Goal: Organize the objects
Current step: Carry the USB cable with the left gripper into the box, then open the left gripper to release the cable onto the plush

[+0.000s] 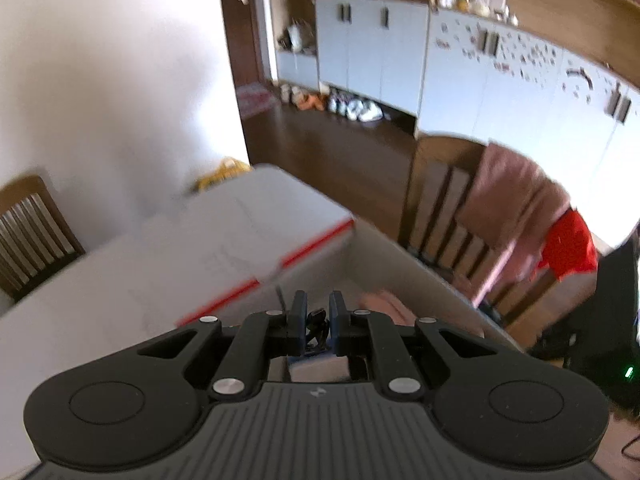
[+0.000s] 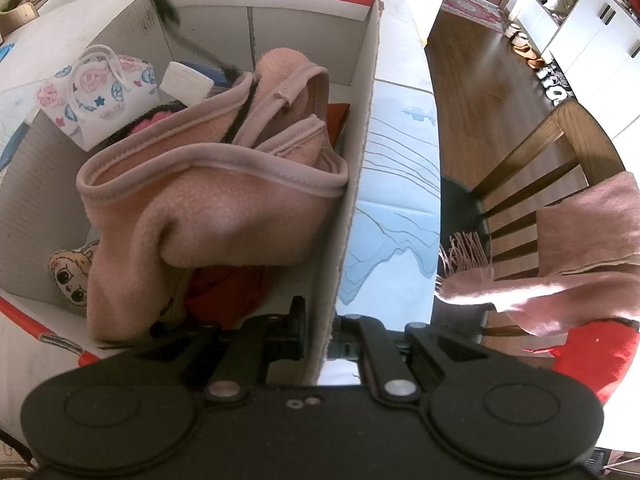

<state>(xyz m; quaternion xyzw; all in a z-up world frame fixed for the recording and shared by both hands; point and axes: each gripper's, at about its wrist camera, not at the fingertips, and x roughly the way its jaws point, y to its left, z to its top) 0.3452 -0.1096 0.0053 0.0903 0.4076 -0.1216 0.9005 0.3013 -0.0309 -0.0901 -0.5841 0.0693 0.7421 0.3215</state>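
Cardboard formed the box (image 2: pixel 352 208), white with a red band at its rim, standing on the table (image 2: pixel 400 160) and already holding a pink blanket (image 2: pixel 224 208), a floral bag (image 2: pixel 96 96), a doll cushion (image 2: pixel 72 276) and some red cloth (image 2: pixel 224 292). The right gripper (image 2: pixel 320 344) sat astride the box's right wall, one finger inside and one outside, closed on the cardboard edge so far as the view allowed. The left gripper (image 1: pixel 318 320) was held above the table beside the box (image 1: pixel 248 240), its fingers nearly together on a small dark item (image 1: pixel 316 326) with thin black cords; what the item was could not be made out, the left view being blurred. A black strap (image 2: pixel 168 4) hung over the box's far corner in the right view, and may belong to that same item. The step in hand was judged to be steadying the box while the dark item was brought over and dropped in. To do it well, the right grip should hold the wall firmly without bending it, and the left should carry the item clear over the rim, lower it onto the blanket, and release only once the cords were inside. A scarf (image 2: pixel 560 264) on the chair (image 2: pixel 532 168) remained outside the box.
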